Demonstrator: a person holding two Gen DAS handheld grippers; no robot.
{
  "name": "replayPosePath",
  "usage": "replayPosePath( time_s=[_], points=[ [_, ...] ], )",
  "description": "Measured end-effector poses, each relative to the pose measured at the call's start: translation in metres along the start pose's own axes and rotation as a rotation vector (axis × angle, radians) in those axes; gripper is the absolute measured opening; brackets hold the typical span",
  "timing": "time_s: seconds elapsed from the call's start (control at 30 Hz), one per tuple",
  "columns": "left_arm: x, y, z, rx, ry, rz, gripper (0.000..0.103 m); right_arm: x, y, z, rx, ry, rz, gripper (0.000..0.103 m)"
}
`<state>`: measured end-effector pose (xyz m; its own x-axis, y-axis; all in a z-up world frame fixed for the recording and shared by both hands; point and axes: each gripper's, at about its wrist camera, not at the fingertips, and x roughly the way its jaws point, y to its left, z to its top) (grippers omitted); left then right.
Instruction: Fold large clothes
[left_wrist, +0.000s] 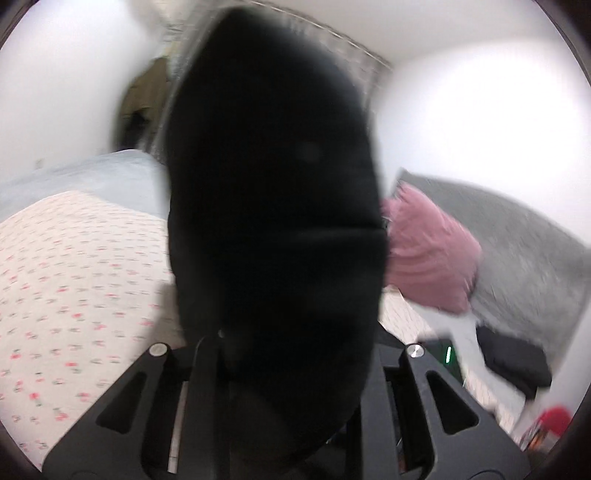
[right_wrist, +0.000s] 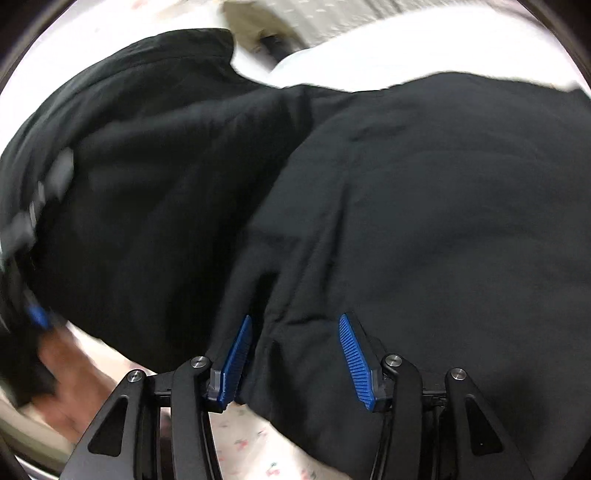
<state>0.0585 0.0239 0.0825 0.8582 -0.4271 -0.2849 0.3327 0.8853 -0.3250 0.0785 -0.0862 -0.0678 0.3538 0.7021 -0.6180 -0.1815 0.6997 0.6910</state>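
A large black garment (right_wrist: 406, 206) fills most of the right wrist view, spread over the floral bedsheet (right_wrist: 255, 446). My right gripper (right_wrist: 295, 325) is open, its blue pads (right_wrist: 352, 354) straddling a fold of the black cloth lying between them. In the left wrist view a hanging fold of the black garment (left_wrist: 273, 206) covers the middle of the frame and hides my left gripper's fingers; the cloth runs down between the finger mounts. The left gripper (right_wrist: 37, 317) and the hand holding it show blurred at the left edge of the right wrist view, against the garment.
The bed has a white sheet with small red flowers (left_wrist: 74, 288) and a pale blue blanket (left_wrist: 92, 173) at its far end. A pink pillow (left_wrist: 428, 254) and a grey blanket (left_wrist: 524, 266) lie to the right. A black item (left_wrist: 513, 362) lies nearby.
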Motion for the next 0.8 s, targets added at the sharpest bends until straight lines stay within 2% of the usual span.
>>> replayPosePath(
  time_s=[0.03,0.07,0.13,0.17,0.27,0.33,0.4,0.5,0.57,0.6,0.63,0.67,0.7,0.73,0.8],
  points=[
    [0.002,-0.007,-0.007,0.027,0.018,-0.01,0.024,-0.01,-0.009,0.003,0.035,-0.017,0.013,0.055],
    [0.014,-0.021,-0.014,0.073,0.051,-0.021,0.025,-0.024,-0.02,0.006,0.075,-0.046,0.012,0.064],
    [0.032,-0.041,-0.028,0.15,0.115,-0.032,0.027,-0.049,-0.042,0.01,0.146,-0.113,-0.003,0.075],
    [0.045,-0.052,-0.04,0.199,0.161,-0.033,0.029,-0.064,-0.057,0.011,0.188,-0.151,-0.005,0.077],
    [0.076,-0.076,-0.075,0.335,0.288,-0.025,0.031,-0.102,-0.1,0.01,0.325,-0.25,-0.007,0.078],
    [0.091,-0.088,-0.099,0.434,0.352,-0.013,0.033,-0.119,-0.124,0.007,0.408,-0.294,0.041,0.078],
    [0.098,-0.101,-0.123,0.576,0.365,0.025,0.034,-0.132,-0.14,0.003,0.462,-0.322,0.095,0.078],
    [0.093,-0.1,-0.121,0.612,0.372,0.031,0.038,-0.137,-0.147,0.002,0.484,-0.323,0.154,0.078],
    [0.09,-0.096,-0.114,0.588,0.388,-0.003,0.045,-0.134,-0.145,0.004,0.48,-0.309,0.143,0.078],
    [0.084,-0.097,-0.11,0.583,0.403,-0.043,0.055,-0.128,-0.142,0.008,0.475,-0.303,0.133,0.078],
    [0.082,-0.101,-0.107,0.577,0.419,-0.1,0.061,-0.123,-0.14,0.015,0.467,-0.295,0.121,0.078],
    [0.074,-0.105,-0.104,0.57,0.434,-0.167,0.074,-0.118,-0.14,0.023,0.46,-0.285,0.113,0.079],
    [0.063,-0.11,-0.103,0.572,0.449,-0.249,0.083,-0.117,-0.14,0.026,0.455,-0.275,0.106,0.079],
    [0.054,-0.114,-0.106,0.591,0.452,-0.294,0.085,-0.113,-0.14,0.029,0.449,-0.257,0.09,0.079],
    [0.037,-0.119,-0.105,0.651,0.443,-0.332,0.085,-0.106,-0.134,0.033,0.432,-0.233,0.062,0.08]
  ],
)
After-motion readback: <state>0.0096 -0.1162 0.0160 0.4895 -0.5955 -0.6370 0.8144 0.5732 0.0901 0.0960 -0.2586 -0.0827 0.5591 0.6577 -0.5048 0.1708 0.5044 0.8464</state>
